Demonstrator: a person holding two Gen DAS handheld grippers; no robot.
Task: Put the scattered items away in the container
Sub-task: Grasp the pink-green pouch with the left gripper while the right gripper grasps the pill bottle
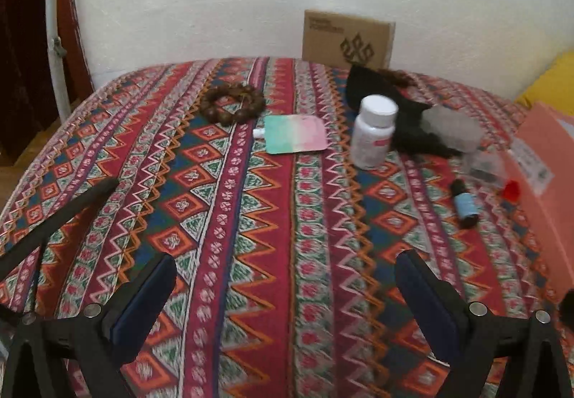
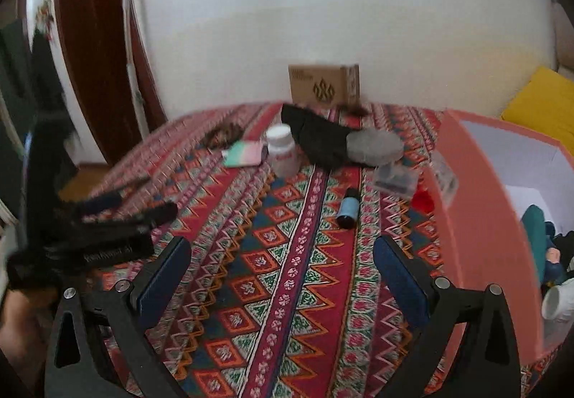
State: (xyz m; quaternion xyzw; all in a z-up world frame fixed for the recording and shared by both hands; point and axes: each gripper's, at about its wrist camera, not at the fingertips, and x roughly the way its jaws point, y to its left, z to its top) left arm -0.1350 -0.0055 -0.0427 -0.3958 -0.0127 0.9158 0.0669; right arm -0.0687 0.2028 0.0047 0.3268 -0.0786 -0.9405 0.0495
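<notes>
Scattered items lie on the patterned tabletop (image 2: 287, 254) ahead of your two grippers, whose jaws both stand wide apart and hold nothing: left gripper (image 1: 287, 276), right gripper (image 2: 283, 254). Nearest, a small blue-labelled bottle (image 2: 348, 209) lies on its side, just beside a red piece (image 2: 423, 200) and a clear plastic case (image 2: 394, 179). Farther on, a white pill bottle (image 2: 283, 150) stands upright between a green-and-pink pouch (image 2: 244, 154) and black cloth (image 2: 319, 143) bearing a grey disc (image 2: 375, 146). Brown beads (image 1: 233, 102) lie beyond the pouch. A cardboard box (image 2: 323, 84) stands at the wall. To your right, the pink container (image 2: 477, 218) already holds several things.
</notes>
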